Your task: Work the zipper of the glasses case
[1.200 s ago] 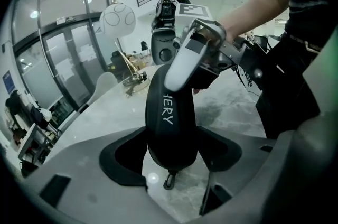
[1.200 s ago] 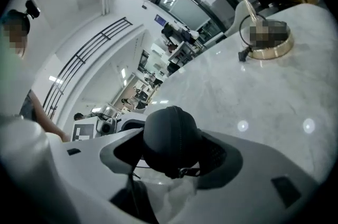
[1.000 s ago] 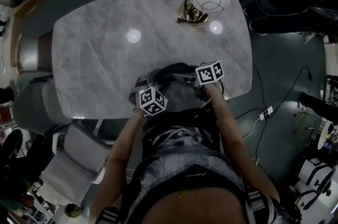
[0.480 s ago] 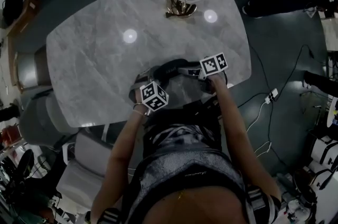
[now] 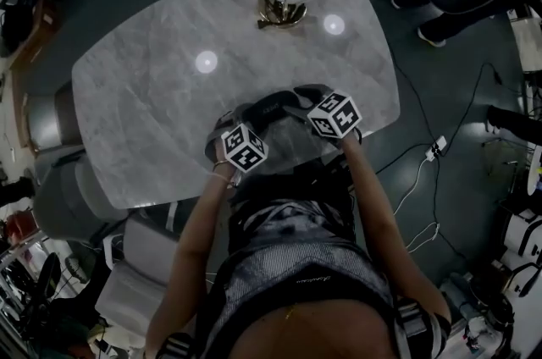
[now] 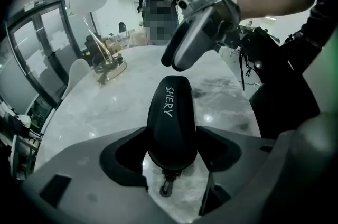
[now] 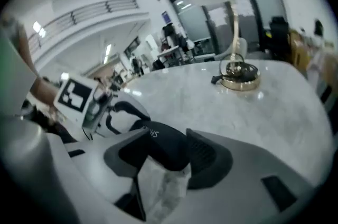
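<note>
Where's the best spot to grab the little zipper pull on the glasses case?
Pinch the zipper pull by its looped tip. It sticks out free from the rounded end of the case, just past where the left gripper clamps it. Probably come from that end, along the case's length, since the jaws block both sides.

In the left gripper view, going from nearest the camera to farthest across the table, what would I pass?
Zipper pull → glasses case → lamp base → person standing beyond the table.
</note>
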A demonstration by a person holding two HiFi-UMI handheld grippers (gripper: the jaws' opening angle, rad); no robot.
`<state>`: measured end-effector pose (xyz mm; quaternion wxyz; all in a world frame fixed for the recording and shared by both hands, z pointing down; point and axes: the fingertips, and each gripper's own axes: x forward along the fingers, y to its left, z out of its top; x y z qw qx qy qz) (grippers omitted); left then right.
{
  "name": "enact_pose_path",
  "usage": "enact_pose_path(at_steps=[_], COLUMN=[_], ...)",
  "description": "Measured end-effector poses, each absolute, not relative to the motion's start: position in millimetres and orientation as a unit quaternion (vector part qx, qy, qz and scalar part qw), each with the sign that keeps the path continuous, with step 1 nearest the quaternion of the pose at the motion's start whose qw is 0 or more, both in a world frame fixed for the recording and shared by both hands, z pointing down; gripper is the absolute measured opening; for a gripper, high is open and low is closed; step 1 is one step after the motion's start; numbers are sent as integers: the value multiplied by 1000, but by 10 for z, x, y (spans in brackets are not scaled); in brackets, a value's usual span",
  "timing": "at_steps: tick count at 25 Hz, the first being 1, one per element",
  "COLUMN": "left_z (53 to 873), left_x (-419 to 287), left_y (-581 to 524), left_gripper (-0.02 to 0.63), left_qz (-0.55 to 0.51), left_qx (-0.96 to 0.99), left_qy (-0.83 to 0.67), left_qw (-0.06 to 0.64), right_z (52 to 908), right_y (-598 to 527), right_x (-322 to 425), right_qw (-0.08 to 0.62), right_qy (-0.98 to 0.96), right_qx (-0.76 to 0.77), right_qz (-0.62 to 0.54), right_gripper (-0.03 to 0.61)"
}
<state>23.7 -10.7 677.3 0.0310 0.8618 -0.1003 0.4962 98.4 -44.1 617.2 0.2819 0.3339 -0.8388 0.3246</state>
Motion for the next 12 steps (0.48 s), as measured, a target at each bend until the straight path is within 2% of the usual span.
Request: enact_pose_path(at_steps=[1, 2, 7, 12], left_z=[6776, 6779, 6797, 6801], left_x=[242, 248, 253, 262], left_y=[-107, -108, -130, -129], left_gripper=[287, 287, 287, 287], left_qz=[496, 496, 497, 497], left_qx=[862, 862, 860, 860], left_qy=[-100, -100, -100, -96], left_qw=[32, 33, 55, 71], right_z=[6200, 6237, 6419, 6446], right_y=[-419, -395, -302, -319], right_x=[940, 900, 739, 737], right_qw=[327, 364, 470, 502], right_qy=[-841, -840, -826, -815], right_qx=[328, 320, 269, 242], right_qz=[280, 242, 154, 157], right_gripper=[222, 202, 184, 184])
